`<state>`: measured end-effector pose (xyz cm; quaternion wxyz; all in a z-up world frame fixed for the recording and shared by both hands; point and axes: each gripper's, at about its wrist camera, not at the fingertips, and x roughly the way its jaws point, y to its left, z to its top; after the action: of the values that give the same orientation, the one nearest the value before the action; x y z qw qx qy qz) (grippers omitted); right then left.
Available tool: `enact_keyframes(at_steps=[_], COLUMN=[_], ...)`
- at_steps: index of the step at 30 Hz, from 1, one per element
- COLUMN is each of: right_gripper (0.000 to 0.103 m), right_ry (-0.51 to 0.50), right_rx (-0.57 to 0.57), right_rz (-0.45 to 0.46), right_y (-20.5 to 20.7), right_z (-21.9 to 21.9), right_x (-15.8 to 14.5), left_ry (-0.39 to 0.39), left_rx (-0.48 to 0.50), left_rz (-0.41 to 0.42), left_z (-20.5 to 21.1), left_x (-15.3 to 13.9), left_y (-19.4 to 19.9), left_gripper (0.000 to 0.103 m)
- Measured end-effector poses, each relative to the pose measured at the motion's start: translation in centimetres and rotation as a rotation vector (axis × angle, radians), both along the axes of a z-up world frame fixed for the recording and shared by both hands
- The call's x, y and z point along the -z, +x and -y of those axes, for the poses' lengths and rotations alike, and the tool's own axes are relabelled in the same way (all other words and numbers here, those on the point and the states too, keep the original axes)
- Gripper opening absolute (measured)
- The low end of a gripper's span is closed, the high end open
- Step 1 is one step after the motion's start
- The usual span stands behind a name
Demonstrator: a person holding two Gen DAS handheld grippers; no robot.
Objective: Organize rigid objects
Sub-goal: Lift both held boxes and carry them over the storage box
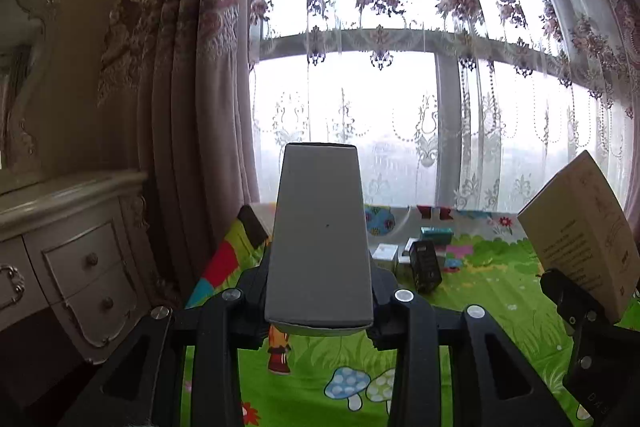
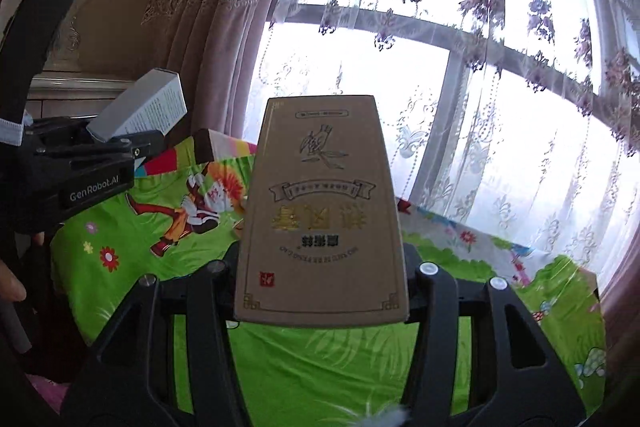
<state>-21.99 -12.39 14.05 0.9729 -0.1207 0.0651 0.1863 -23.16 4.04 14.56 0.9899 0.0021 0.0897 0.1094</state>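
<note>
we see left gripper clamped on grey box, held up | right gripper clamped on tan box, raised | small boxes far on cartoon play mat | dresser left, lace curtains over window

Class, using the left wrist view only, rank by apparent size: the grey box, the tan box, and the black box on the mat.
1. grey box, though nearness to the camera inflates it.
2. tan box, partly cut off.
3. black box, farthest away.
</note>
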Motion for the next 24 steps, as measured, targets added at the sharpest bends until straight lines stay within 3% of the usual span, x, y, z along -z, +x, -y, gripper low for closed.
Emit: enact_keyframes(at_steps=[4,10,24], right_gripper=[0.055,0.055,0.055], right_ry=[0.017,0.052,0.095], right_rx=[0.053,0.144,0.363], right_rz=[0.09,0.184,0.197], right_y=[-1.2,-2.7,-4.5], right_z=[0.9,3.6,12.2], right_x=[-1.2,-3.1,-4.0], left_ry=[0.013,0.047,0.117], left_rx=[0.016,0.095,0.356], left_rz=[0.079,0.114,0.141], left_z=[1.1,3.9,13.7], left_x=[-1.7,-3.1,-3.9], left_y=[-0.6,-0.7,-2.4], left_gripper=[0.037,0.037,0.037])
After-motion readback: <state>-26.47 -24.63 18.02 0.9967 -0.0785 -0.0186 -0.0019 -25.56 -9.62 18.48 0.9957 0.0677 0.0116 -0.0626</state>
